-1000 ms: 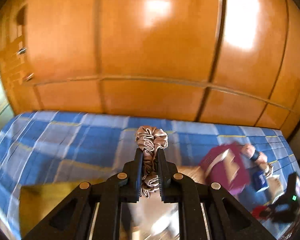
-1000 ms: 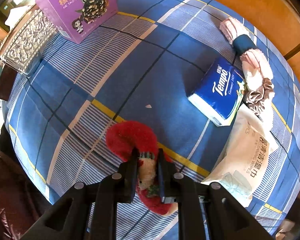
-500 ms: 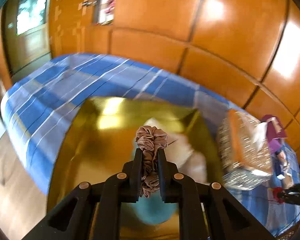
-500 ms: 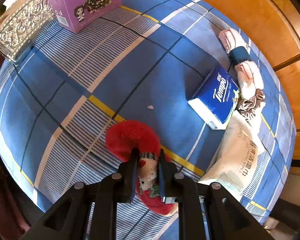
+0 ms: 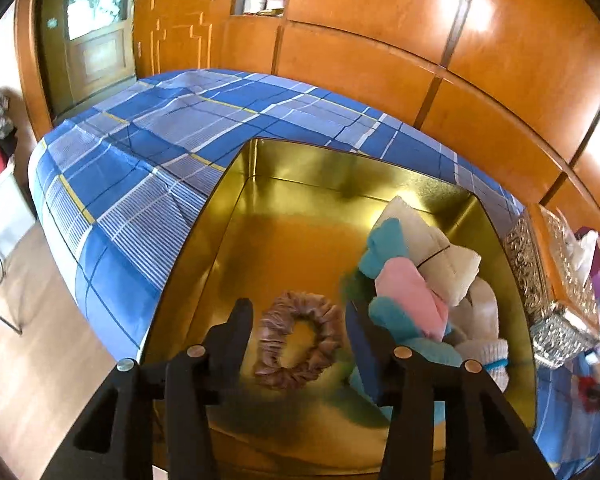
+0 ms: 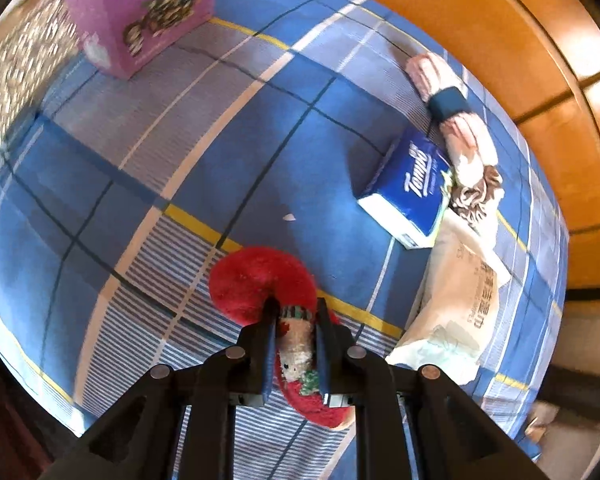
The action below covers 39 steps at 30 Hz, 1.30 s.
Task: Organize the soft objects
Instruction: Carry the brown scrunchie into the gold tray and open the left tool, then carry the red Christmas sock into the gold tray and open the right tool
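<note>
Left wrist: scrunchie [image 5: 298,340] lies free between opening left claw [image 5: 300,336] fingers (inside tin [image 5: 340,168]).

Your left gripper [image 5: 298,328] is matte black plastic: two angular, triangulated arms, each fixed by round silver rivets, ending in flat narrow fingers. Your right gripper [image 6: 294,322] is the same build, with bluish pads [image 6: 269,354] lining its fingers.
</note>
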{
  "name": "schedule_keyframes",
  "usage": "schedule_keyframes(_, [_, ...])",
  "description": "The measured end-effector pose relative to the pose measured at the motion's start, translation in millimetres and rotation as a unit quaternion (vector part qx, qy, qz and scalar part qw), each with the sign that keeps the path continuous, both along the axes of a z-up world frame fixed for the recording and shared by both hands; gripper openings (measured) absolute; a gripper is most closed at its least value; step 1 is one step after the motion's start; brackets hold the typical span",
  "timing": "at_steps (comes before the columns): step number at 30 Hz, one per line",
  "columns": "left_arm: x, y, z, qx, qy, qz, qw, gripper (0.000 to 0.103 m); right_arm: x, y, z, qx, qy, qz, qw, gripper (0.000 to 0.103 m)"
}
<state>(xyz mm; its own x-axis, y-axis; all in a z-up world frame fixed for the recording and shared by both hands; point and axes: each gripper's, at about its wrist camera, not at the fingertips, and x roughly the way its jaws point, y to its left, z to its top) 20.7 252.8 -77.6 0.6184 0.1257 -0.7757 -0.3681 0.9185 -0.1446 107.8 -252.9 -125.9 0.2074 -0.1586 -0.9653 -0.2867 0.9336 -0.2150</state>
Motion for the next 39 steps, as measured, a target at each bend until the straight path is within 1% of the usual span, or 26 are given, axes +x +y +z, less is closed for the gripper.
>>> schedule_keyframes(1, [0,-2,1,0.004,-0.001,-0.004,1.0000,0.055,1,0,5,0.009,-0.006,-0.011,1.000,0.014])
schedule_keyframes(2, [0,-4,2,0.008,-0.004,-0.010,0.9999,0.060,2,-1,11,0.017,-0.013,-0.021,1.000,0.014])
schedule_keyframes(4, [-2,-7,5,0.014,-0.010,-0.017,0.9997,0.062,8,-1,28,0.041,-0.035,-0.049,0.997,0.014])
schedule_keyframes(7, [-1,-10,9,0.018,-0.016,-0.027,0.9994,0.067,22,-5,59,0.080,-0.076,-0.097,0.989,0.014])
schedule_keyframes(9, [-2,-11,12,0.019,-0.020,-0.029,0.9992,0.074,34,-10,81,0.113,-0.105,-0.128,0.980,0.014])
schedule_keyframes(12, [-4,-14,17,0.019,-0.027,-0.033,0.9989,0.081,54,-6,107,0.141,-0.142,-0.149,0.968,0.014])
schedule_keyframes(14, [-5,-15,18,0.019,-0.027,-0.033,0.9989,0.082,73,-1,122,0.146,-0.164,-0.162,0.962,0.014])
schedule_keyframes(16, [-5,-17,18,0.018,-0.024,-0.037,0.9989,0.085,88,2,133,0.156,-0.179,-0.169,0.956,0.014])
schedule_keyframes(17, [-6,-17,18,0.019,-0.024,-0.036,0.9989,0.087,94,12,142,0.160,-0.192,-0.171,0.953,0.014])
schedule_keyframes(18, [-7,-18,18,0.021,-0.023,-0.036,0.9988,0.088,101,16,148,0.164,-0.199,-0.169,0.951,0.014])
schedule_keyframes(19, [-8,-18,19,0.023,-0.023,-0.037,0.9988,0.088,106,16,162,0.172,-0.208,-0.165,0.949,0.014])
schedule_keyframes(21, [-10,-19,21,0.028,-0.026,-0.038,0.9986,0.089,120,28,172,0.189,-0.232,-0.145,0.943,0.014])
schedule_keyframes(23, [-12,-17,24,0.031,-0.030,-0.035,0.9985,0.090,122,56,190,0.217,-0.251,-0.109,0.937,0.014])
schedule_keyframes(26, [-15,-14,27,0.036,-0.035,-0.029,0.9983,0.090,113,100,207,0.250,-0.259,-0.050,0.932,0.014])
schedule_keyframes(29, [-16,-11,29,0.040,-0.037,-0.024,0.9982,0.090,95,154,212,0.271,-0.252,0.027,0.929,0.014])
schedule_keyframes(31, [-17,-9,29,0.044,-0.038,-0.021,0.9981,0.090,79,195,207,0.281,-0.236,0.079,0.927,0.014])
schedule_keyframes(33, [-19,-8,31,0.050,-0.042,-0.018,0.9978,0.090,66,223,199,0.291,-0.219,0.112,0.925,0.014])
schedule_keyframes(36, [-21,-7,35,0.061,-0.048,-0.010,0.9970,0.091,41,269,174,0.300,-0.175,0.160,0.924,0.014])
schedule_keyframes(37, [-22,-7,37,0.065,-0.048,-0.006,0.9967,0.093,35,280,167,0.302,-0.162,0.170,0.924,0.014])
schedule_keyframes(38, [-23,-6,38,0.069,-0.050,-0.001,0.9963,0.097,28,290,154,0.304,-0.147,0.179,0.924,0.014])
schedule_keyframes(39, [-25,-6,39,0.072,-0.054,0.002,0.9960,0.099,21,301,143,0.308,-0.131,0.186,0.924,0.014])
